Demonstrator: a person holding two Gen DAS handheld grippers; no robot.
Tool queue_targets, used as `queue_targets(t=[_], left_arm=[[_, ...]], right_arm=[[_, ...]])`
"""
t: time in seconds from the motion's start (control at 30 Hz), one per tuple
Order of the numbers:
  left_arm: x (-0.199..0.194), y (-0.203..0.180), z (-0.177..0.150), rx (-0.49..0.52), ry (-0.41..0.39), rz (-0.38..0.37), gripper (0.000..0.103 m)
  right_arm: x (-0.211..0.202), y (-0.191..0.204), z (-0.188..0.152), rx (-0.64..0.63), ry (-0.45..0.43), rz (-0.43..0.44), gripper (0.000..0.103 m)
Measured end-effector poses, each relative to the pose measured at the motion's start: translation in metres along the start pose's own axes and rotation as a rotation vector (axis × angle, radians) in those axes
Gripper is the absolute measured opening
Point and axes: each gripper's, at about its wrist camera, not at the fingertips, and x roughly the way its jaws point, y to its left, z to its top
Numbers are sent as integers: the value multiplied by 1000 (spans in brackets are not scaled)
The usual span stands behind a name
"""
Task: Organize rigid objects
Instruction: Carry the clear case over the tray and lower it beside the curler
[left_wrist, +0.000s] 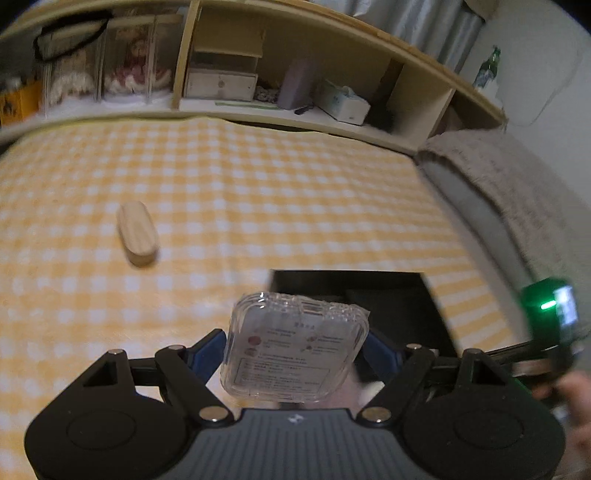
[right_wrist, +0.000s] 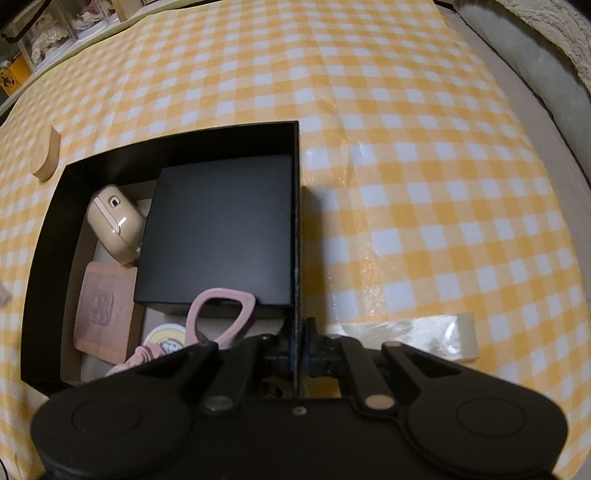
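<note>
My left gripper (left_wrist: 295, 347) is shut on a clear plastic case (left_wrist: 295, 350) with a printed label, held above the yellow checked cloth just before the black box (left_wrist: 388, 291). A wooden oval block (left_wrist: 137, 233) lies on the cloth to the left; it also shows in the right wrist view (right_wrist: 48, 157). My right gripper (right_wrist: 300, 350) is shut on the right wall of the black box (right_wrist: 297, 206). Inside the box lie a smaller black box (right_wrist: 218, 229), a beige earbud case (right_wrist: 116, 223), a pink flat card (right_wrist: 103, 310) and a pink loop handle (right_wrist: 221, 314).
A wooden shelf unit (left_wrist: 288, 74) with boxes and dolls stands behind the table. A grey towel-covered seat (left_wrist: 517, 192) is at the right. A strip of clear tape (right_wrist: 424, 339) lies on the cloth by the right gripper.
</note>
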Motion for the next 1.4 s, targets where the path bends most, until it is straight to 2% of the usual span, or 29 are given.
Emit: queue_targets(t=[0.13,0.23,0.43,0.63,0.7,0.73,0.77,1.0,1.4], left_arm=[[3,-9,-5,-144,88,-99,81],[17,-14,-8,-206,147,-121,81],[34,-16,-14,-210,188,-66,81],[38,-16,-13,-223,189,-53,82],[41,-18,-13,-220,195,-27,91],[42,-18,-13,-217,200,-3,99],[42,-17,-14,-215,199,14,101],[42,-1,-15,-285,222,19,101],[36,-16,-14,-187,224,6,101]], right_arm=[[2,2,0,-6,5,-7,5],[3,2,0,-6,7,-9,5],[3,2,1,-6,6,-8,5],[3,2,1,-8,7,-8,5],[3,2,1,-9,6,-9,5],[3,2,1,-10,6,-10,5],[3,2,1,-10,6,-10,5],[4,2,1,-14,5,-14,5],[4,2,1,-17,4,-16,5]])
